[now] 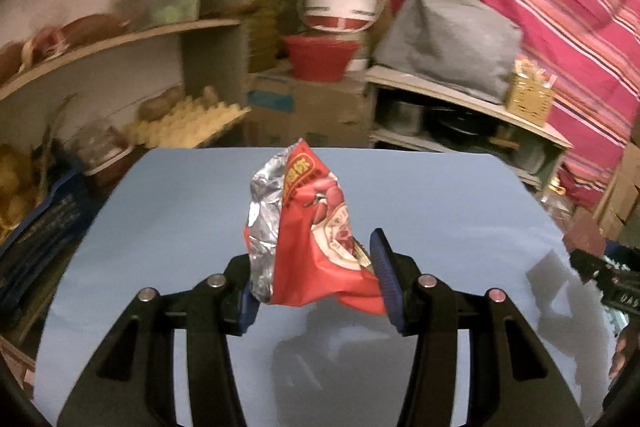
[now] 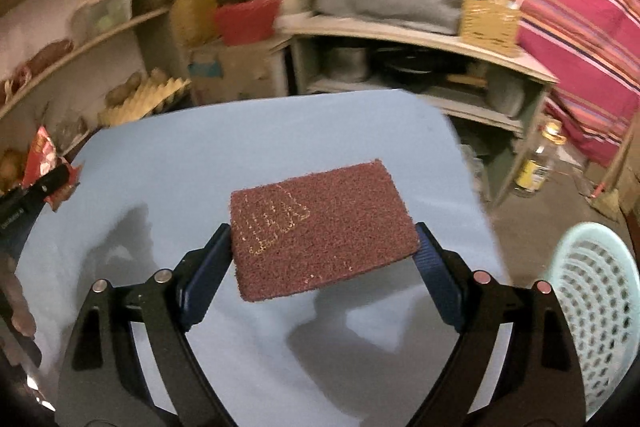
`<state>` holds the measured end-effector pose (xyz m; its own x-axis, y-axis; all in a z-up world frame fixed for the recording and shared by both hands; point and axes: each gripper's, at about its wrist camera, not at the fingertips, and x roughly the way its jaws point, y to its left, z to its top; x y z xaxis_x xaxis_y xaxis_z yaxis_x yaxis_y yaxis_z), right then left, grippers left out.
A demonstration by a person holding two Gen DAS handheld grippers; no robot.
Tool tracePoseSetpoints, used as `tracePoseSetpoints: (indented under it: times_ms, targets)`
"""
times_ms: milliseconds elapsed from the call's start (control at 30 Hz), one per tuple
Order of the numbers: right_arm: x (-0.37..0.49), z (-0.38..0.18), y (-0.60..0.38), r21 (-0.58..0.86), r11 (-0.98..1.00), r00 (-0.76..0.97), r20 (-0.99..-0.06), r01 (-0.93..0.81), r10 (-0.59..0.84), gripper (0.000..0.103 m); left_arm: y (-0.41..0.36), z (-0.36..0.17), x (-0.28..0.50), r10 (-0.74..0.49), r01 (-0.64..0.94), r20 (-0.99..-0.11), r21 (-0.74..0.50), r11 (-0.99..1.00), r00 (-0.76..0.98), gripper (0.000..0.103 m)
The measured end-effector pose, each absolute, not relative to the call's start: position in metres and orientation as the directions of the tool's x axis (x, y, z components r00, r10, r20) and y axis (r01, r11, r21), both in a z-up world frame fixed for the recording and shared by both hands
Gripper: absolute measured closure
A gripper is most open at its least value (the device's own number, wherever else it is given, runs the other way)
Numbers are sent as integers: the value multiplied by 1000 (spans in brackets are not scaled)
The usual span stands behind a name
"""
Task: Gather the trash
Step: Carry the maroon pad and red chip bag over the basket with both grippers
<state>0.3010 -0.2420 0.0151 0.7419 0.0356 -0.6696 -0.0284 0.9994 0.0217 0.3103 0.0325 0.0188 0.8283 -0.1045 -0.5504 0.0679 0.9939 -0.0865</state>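
Blue sheeting covers the surface [image 2: 248,131] below both your tools, and it looks bare of other litter from here. At your right the pale mint basket [image 2: 592,307] stands just beside the surface edge, on the floor side; I judge that is where the trash belongs. Your right tool [image 2: 324,247] is clamped on the maroon scouring pad [image 2: 324,223], pads pressing its two short edges, the pad hanging lifted over the surface. It looks light and springy, stiff enough to stay flat, so an edge grip serves, though a loose squeeze could let it pivot. Your left tool [image 1: 316,287] is clenched on the red foil snack wrapper [image 1: 308,227], pinched near its bottom with the crumpled top standing upward, clear of the surface. Expect it to be nearly weightless, slick and crackly; it can slide out of the pads, so keep hold low on the bunched folds where the foil is thickest rather than on a single smooth layer.
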Motion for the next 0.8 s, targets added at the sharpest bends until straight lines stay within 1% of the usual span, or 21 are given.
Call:
tracePoseSetpoints:
  times_ms: [367,500,700,800]
  targets:
    - [228,38,-361,-19,992,764,-635,127,-110,16,-70,34,294,-248,244,-516,-77,967,820,53]
    - [202,42,-408,-12,980,762,-627,199,-162,16,-112,41,286,-298,302,-502,-76,950,812,53]
    - [180,37,-469,-28,951,727,-638,309,-255,16,-169,49,273,-351,368,-488,-65,928,799,53]
    - [174,31,-488,-11,944,714,-652,329,-256,16,-201,47,268,-399,404,-498,-104,909,770,53]
